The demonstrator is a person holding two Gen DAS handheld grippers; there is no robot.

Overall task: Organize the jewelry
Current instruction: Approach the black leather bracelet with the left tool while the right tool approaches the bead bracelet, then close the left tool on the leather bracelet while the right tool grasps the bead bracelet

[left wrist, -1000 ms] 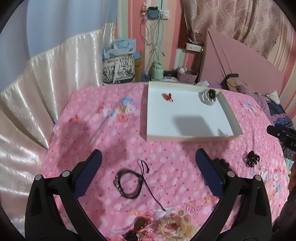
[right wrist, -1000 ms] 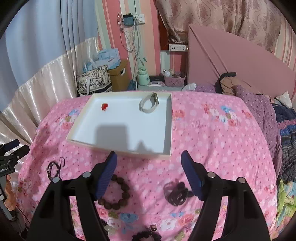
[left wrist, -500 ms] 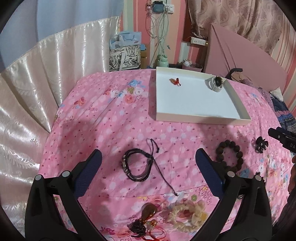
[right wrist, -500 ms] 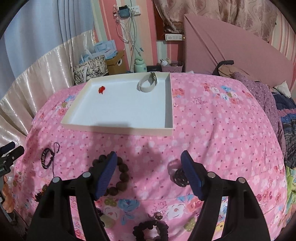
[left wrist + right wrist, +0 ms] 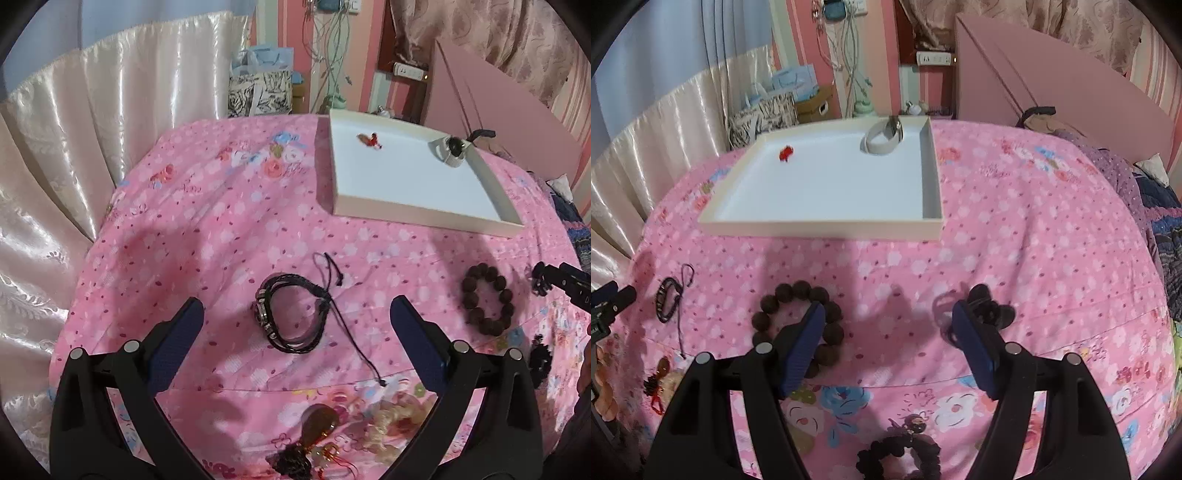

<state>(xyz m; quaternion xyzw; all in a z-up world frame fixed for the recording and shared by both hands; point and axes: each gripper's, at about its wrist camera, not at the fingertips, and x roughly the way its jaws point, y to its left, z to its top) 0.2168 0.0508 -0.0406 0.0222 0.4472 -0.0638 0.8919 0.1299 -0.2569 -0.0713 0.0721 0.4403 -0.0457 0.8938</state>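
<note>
Jewelry lies scattered on a pink floral bedspread. My left gripper point(image 5: 295, 306) is open, its fingers either side of a black braided cord bracelet point(image 5: 291, 317) lying on the cloth below. My right gripper point(image 5: 888, 310) is open too, above bare cloth between a dark wooden bead bracelet point(image 5: 798, 317) by its left finger and a black hair clip point(image 5: 991, 312) by its right finger. A white tray point(image 5: 820, 225) further back holds a small red piece point(image 5: 786, 153) and a white watch point(image 5: 884, 136). The bead bracelet point(image 5: 487, 302) also shows in the left wrist view.
At the near edge lie an amber pendant with red tassel point(image 5: 317, 424), a pale bead bracelet point(image 5: 399, 410) and a black scrunchie point(image 5: 899, 456). A satin curtain point(image 5: 74, 129) hangs left of the bed. Bags, cables and a pink headboard point(image 5: 1052, 85) stand behind.
Both grippers have come down toward the bedspread, so the jewelry looks larger and the tray sits further back. The bead bracelet and hair clip now lie beside the right fingers. Jaws kept their width.
</note>
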